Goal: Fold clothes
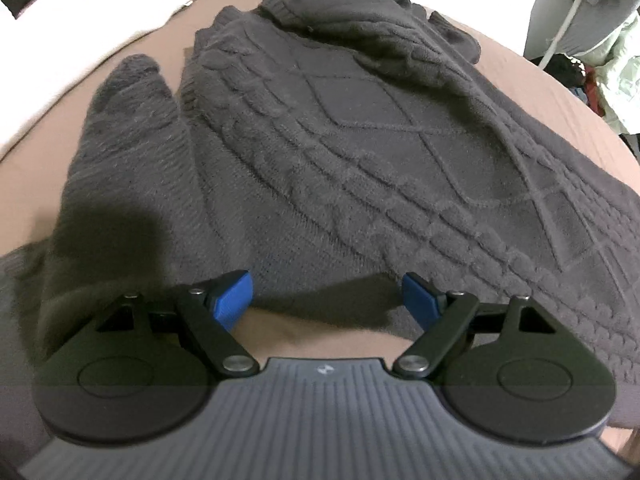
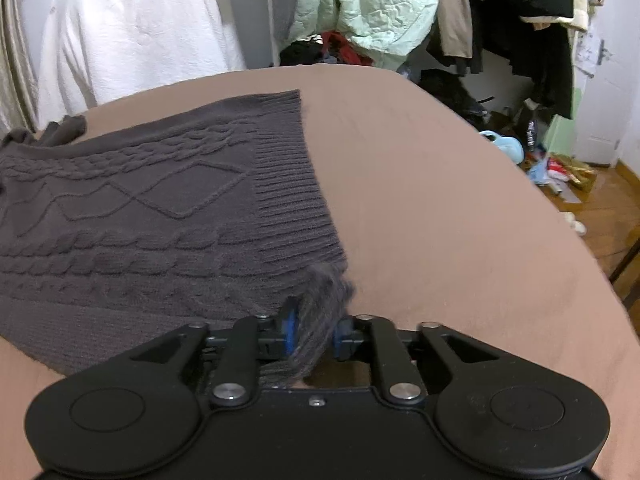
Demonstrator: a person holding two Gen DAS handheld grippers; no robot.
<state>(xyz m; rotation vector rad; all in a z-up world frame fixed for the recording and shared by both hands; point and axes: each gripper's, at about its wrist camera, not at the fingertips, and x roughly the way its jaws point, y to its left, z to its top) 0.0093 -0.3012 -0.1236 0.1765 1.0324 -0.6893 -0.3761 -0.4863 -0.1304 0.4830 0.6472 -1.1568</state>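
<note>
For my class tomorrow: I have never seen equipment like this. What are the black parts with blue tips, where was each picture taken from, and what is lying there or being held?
A person holds two hand tools, each a two-finger gripper with a camera looking along its fingers. One picture comes from the left tool, the other from the right. A dark grey knitted sweater lies spread on a brown cloth-covered surface. The left gripper is open, its blue pads apart just above the sweater's near edge, holding nothing. The right gripper is shut on the sweater's ribbed hem corner. Something white lies at the far left. Clothes hang behind.
</note>
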